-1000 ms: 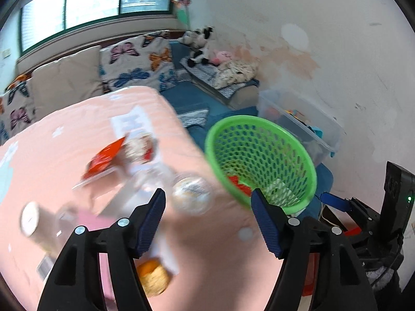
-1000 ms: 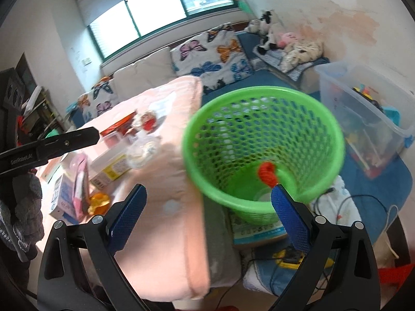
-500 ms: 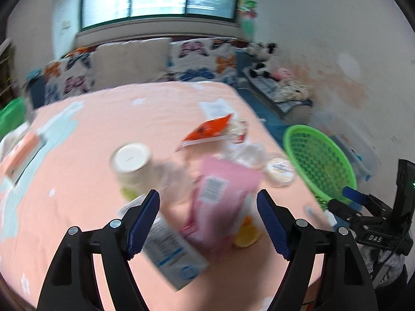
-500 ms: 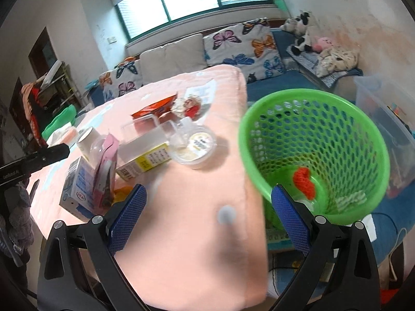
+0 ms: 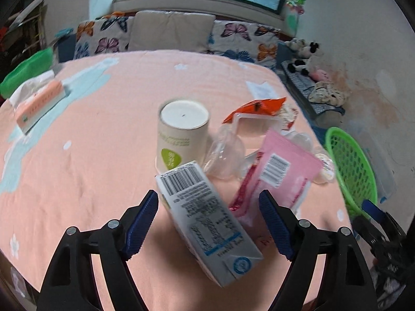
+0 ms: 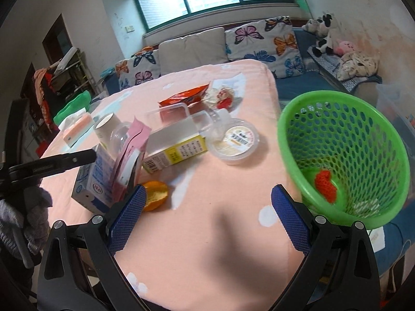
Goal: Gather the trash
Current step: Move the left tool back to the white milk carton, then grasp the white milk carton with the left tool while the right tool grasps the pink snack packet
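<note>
— Left to right? Left gripper [image 5: 207,223] spread wide, empty, straddling white carton [image 5: 207,223] lying near, left of pink pouch [image 5: 280,165]. Right gripper [image 6: 207,215] equally spread, empty; green basket [image 6: 311,119] far right.

— Handling? Probably light, stiff, crushable card; best pinched across long flat sides, mid-body.

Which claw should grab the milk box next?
The left claw, probably. It is open, and the milk box lies right between its fingers. The right claw is open too, but over bare tablecloth, with the box off to its left.
</note>
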Demonstrator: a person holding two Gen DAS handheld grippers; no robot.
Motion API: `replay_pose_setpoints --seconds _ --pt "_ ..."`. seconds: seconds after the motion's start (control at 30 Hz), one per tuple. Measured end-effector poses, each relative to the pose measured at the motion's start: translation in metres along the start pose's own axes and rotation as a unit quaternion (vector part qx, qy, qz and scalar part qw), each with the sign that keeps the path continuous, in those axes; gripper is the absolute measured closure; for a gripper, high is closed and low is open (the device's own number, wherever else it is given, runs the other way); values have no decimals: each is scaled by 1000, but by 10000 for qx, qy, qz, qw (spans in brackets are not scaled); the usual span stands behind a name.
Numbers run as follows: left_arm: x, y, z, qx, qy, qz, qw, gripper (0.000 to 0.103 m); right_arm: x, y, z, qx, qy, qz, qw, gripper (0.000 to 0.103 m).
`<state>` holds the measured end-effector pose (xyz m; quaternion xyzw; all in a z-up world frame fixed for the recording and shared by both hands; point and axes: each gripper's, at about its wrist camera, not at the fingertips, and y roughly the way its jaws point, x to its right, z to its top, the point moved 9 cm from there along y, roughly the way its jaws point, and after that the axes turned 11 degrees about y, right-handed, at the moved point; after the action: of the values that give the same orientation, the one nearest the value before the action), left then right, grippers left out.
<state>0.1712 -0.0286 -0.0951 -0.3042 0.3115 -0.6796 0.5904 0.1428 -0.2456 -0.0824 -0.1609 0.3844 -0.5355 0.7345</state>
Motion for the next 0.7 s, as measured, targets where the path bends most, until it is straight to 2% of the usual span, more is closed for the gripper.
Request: replay_pose_setpoints --seconds 0.2,0.4,0.7 --pt "-10 17 -5 -254 -136 -22 9996 42 -13 7 -2 -75 -36 124 9999 7" --pt "-11 13 -7 -239 -80 -155 9996 49 -35 17 -2 -185 -117 326 9992 9" --pt "-21 -5 -11 -95 -16 -300 9995 53 -74 46 -4 -460 -161 711 9963 21"
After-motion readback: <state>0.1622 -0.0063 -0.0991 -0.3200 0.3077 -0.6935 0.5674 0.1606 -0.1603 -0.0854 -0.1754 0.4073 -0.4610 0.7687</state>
